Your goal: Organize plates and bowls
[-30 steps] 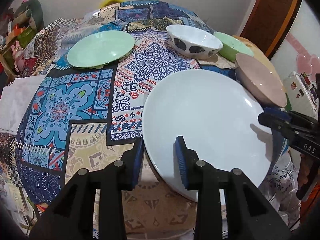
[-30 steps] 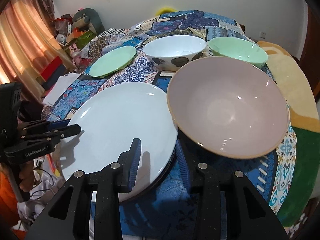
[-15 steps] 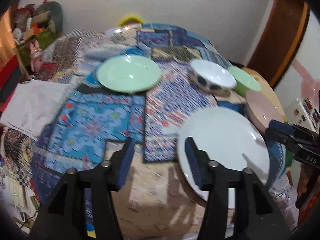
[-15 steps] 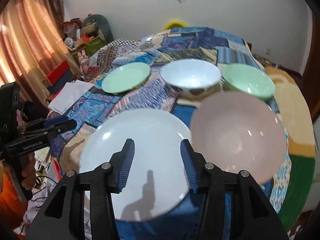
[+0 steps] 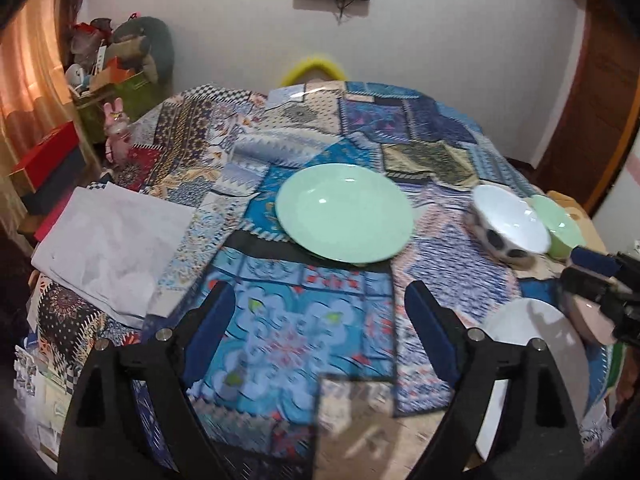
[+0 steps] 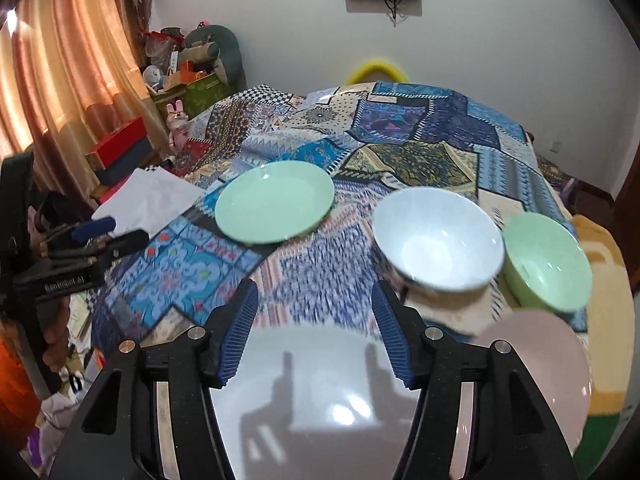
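— Two claws, both spread apart, gripping nothing?
— Yes. Left claw (image 5: pixel 316 320) hangs over the patchwork cloth (image 5: pixel 280 336) on the desk; right claw (image 6: pixel 314 332) over the white plate (image 6: pixel 320 400).
— And the rest?
— Green plate (image 6: pixel 276 200) mid-desk; white bowl (image 6: pixel 438 238), green bowl (image 6: pixel 546 260) and pink bowl (image 6: pixel 548 368) to its right.

My left wrist camera looks forward between my spread jaws from the near left, down across the patterned worktop (image 5: pixel 288 344) toward the far wall. My right one sits low over the white plate (image 6: pixel 320 400), facing the same wall. Both share the green plate (image 5: pixel 344 212) (image 6: pixel 276 200) and the bowls.
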